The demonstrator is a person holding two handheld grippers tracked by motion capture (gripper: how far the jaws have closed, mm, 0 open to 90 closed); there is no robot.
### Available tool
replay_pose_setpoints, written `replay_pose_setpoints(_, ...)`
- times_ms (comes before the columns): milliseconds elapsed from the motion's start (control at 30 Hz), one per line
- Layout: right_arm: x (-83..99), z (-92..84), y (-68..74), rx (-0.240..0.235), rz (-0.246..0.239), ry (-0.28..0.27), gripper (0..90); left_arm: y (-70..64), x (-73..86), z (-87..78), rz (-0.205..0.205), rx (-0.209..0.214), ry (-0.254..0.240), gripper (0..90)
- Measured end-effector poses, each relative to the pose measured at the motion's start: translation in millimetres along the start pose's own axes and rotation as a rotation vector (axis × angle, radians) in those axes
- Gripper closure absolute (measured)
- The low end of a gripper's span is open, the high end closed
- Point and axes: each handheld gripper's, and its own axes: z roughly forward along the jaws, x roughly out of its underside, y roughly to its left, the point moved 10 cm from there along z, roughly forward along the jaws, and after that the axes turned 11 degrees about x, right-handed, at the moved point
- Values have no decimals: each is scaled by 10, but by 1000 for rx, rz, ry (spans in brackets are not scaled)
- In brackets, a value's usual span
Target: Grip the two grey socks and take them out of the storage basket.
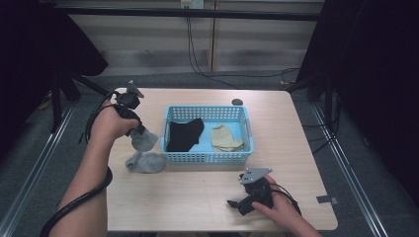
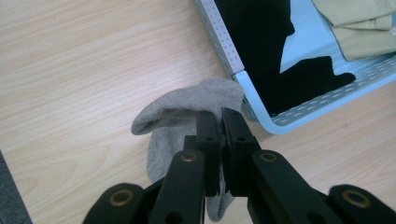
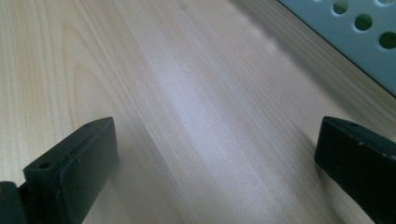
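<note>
Grey sock (image 2: 187,105) pinched in closed left gripper (image 2: 223,122), lifted beside basket (image 2: 243,81) for loading; right gripper (image 3: 215,154) wide open, empty.

Right hand-held gripper (image 3: 212,158) jaws spread wide over bare wooden table (image 3: 187,93); blue basket (image 3: 359,37) wall top right.

Each hand carries black two-jaw tongs. The left tongs (image 2: 223,122) have flat rectangular pads on angular black links, pinned with brass-coloured rivets and small dark screws. The right tongs (image 1: 234,203) bear a grey three-cornered plate with small holes on top. A thick black cable trails along the left forearm; both forearms are bare, without sleeves.
</note>
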Motion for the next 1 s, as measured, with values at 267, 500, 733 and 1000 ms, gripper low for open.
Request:
replay_pose_setpoints(267,0,0,0,0,0,0,0,56,48,151,-12,-4,21,865)
replay_pose_setpoints(500,0,0,0,0,0,0,0,78,48,265,-12,-10,24,865)
replay_pose_setpoints(733,0,0,0,0,0,0,0,102,63,386,-16,-10,28,863)
replay_pose_setpoints(1000,-2,2,0,0,1,-2,0,137,111,517,-42,-2,23,785)
